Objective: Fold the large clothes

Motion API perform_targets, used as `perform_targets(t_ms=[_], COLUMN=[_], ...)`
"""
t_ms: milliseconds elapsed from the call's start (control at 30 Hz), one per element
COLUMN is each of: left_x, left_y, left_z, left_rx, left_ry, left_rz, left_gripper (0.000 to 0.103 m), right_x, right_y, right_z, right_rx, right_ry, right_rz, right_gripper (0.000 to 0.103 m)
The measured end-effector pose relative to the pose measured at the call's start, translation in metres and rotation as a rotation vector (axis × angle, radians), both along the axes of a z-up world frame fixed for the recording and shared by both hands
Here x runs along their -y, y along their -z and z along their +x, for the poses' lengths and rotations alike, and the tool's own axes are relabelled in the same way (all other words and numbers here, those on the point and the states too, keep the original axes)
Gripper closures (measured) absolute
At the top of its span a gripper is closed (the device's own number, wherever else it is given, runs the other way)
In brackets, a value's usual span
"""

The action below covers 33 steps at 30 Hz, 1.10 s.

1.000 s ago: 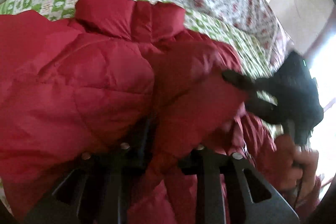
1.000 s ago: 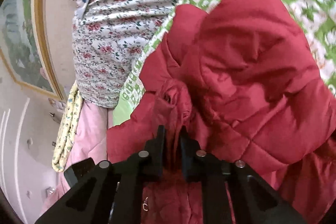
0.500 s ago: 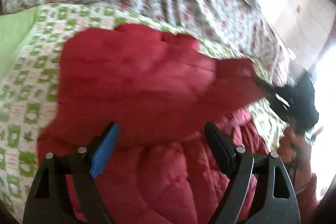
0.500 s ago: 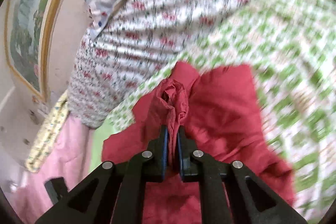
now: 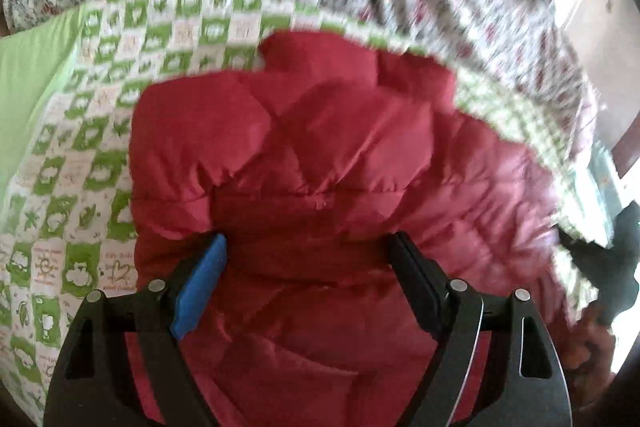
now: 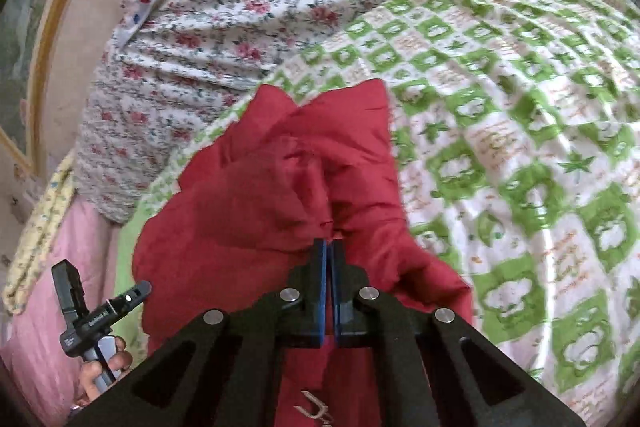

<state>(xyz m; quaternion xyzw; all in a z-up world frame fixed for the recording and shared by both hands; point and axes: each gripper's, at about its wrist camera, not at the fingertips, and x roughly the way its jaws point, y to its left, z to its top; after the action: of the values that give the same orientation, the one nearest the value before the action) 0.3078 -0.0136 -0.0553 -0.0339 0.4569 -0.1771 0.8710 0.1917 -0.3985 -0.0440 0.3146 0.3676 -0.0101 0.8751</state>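
Note:
A red quilted jacket (image 5: 320, 155) lies bunched on the green-and-white checked sheet (image 5: 80, 187). My left gripper (image 5: 307, 242) hovers over the jacket's near part. It is open wide, its blue pad (image 5: 200, 283) is bare and nothing is pinched between the fingers. My right gripper (image 6: 329, 247) is shut on a gathered fold of the red jacket (image 6: 260, 207), and cloth fans out ahead of the fingertips. The right gripper (image 5: 618, 247) shows as a dark blur at the left wrist view's right edge. The left gripper (image 6: 100, 311) and the hand holding it (image 6: 102, 371) show in the right wrist view's lower left.
A rolled floral quilt (image 6: 280, 7) lies along the far side of the checked sheet (image 6: 520, 147). A pink blanket (image 6: 52, 287) and a yellow flowered cloth (image 6: 36, 239) sit at the bed's left edge. A gold-framed picture (image 6: 44, 47) hangs on the wall beyond.
My left gripper let go of the jacket fold, opened wide and drew back. My right gripper kept its pinch and carried the cloth across the bed, so the jacket now lies more compact.

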Motion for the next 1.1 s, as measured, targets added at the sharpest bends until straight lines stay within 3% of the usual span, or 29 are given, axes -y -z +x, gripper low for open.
perform_targets(t_ms=[67,133,233,300,400,533,667,767,933,1033,1100], left_x=[0.002,0.002,0.006,0.008,0.008,0.000,-0.018,-0.032,-0.035,-0.012,0.004], left_y=[0.008,0.009,0.010,0.011,0.013,0.014,0.018,0.007,-0.032,-0.038,-0.030], left_z=[0.001,0.000,-0.001,-0.002,-0.006,-0.014,-0.022,-0.027,-0.035,-0.027,-0.016], left_rx=[-0.005,0.000,0.004,0.008,0.019,0.038,0.034,0.029,0.126,0.145,0.114], left_ry=[0.010,0.010,0.006,0.005,0.009,0.020,0.032,-0.002,-0.003,0.031,0.059], left_rz=[0.018,0.025,0.047,0.062,0.078,0.094,0.108,0.066,-0.059,-0.021,-0.005], left_gripper=[0.020,0.020,0.019,0.019,0.019,0.018,0.018,0.018,0.018,0.018,0.018], right_x=[0.002,-0.005,-0.033,-0.066,-0.102,-0.096,-0.072,-0.077,-0.078,-0.079,-0.079], right_y=[-0.007,-0.027,-0.058,-0.068,-0.052,-0.003,0.020,0.021,0.022,0.022,0.022], right_z=[-0.004,-0.011,-0.010,0.005,0.034,0.066,0.069,0.067,0.070,0.070,0.070], right_rx=[-0.007,0.045,0.132,0.139,0.058,-0.099,-0.076,-0.080,-0.076,-0.074,-0.072], right_ry=[0.026,0.049,-0.007,-0.130,-0.266,-0.252,-0.245,-0.256,-0.251,-0.249,-0.249], right_rz=[-0.013,-0.095,-0.209,-0.293,-0.375,-0.417,-0.305,-0.348,-0.347,-0.350,-0.348], right_gripper=[0.095,0.092,0.075,0.054,0.054,0.054,0.054,0.053,0.053,0.053,0.053])
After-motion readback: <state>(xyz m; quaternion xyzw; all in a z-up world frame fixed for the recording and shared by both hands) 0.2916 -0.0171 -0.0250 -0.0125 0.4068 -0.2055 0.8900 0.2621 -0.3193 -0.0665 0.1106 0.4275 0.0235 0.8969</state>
